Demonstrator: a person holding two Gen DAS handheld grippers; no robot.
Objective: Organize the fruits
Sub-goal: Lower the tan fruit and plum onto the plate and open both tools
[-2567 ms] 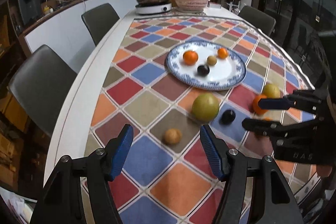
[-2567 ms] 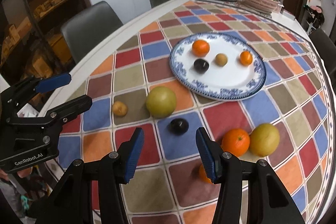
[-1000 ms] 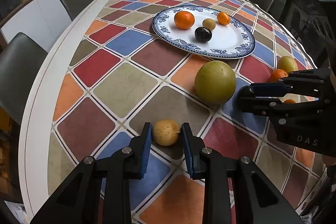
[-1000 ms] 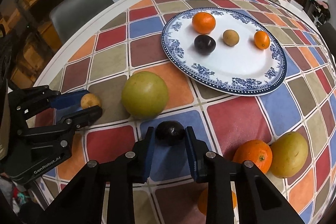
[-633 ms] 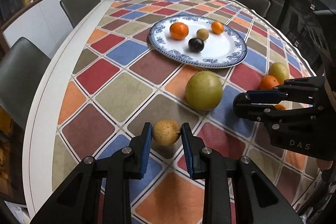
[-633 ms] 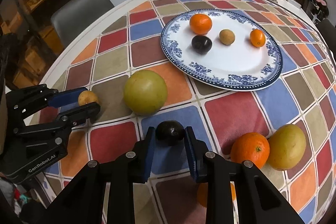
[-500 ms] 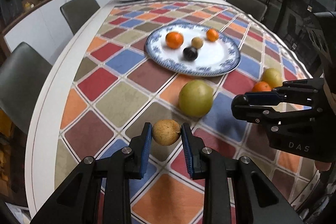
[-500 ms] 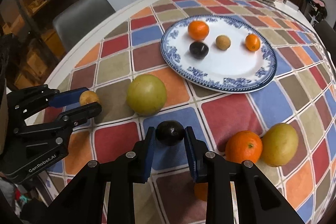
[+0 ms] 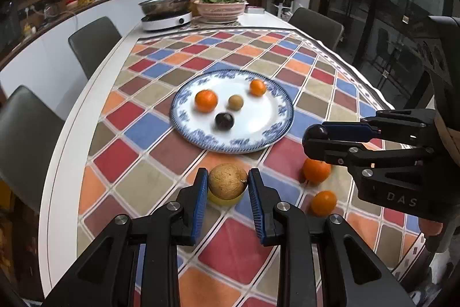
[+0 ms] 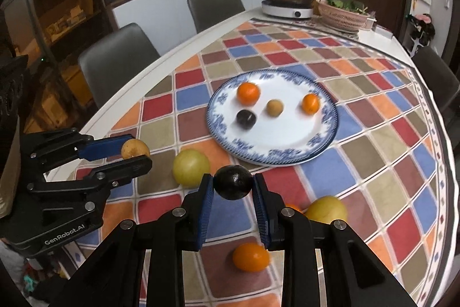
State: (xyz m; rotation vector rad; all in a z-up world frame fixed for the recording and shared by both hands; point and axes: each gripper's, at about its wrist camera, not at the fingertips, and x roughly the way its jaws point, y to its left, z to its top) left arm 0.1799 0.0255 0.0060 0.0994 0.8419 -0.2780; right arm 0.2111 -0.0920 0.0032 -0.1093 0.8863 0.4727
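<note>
My left gripper (image 9: 228,183) is shut on a small tan round fruit (image 9: 227,181) and holds it above the table; it also shows in the right wrist view (image 10: 135,149). My right gripper (image 10: 233,183) is shut on a dark purple round fruit (image 10: 233,182), also lifted; it shows in the left wrist view (image 9: 314,132). A blue-rimmed white plate (image 9: 276,117) ahead holds two oranges, a tan fruit and a dark fruit (image 9: 224,120). A large yellow-green fruit (image 10: 191,167) lies on the cloth, mostly hidden behind the tan fruit in the left wrist view.
Two oranges (image 9: 316,170) (image 9: 323,202) and a yellow-green fruit (image 10: 326,209) lie on the chequered tablecloth (image 9: 143,128) at the right. A cooker with a pan (image 9: 166,16) and a basket (image 9: 220,8) stand at the far end. Grey chairs (image 9: 95,42) line the table.
Both grippers closed on their fruits on the table, then lifted them. Now both are raised higher and the view tilts up toward the plate.
</note>
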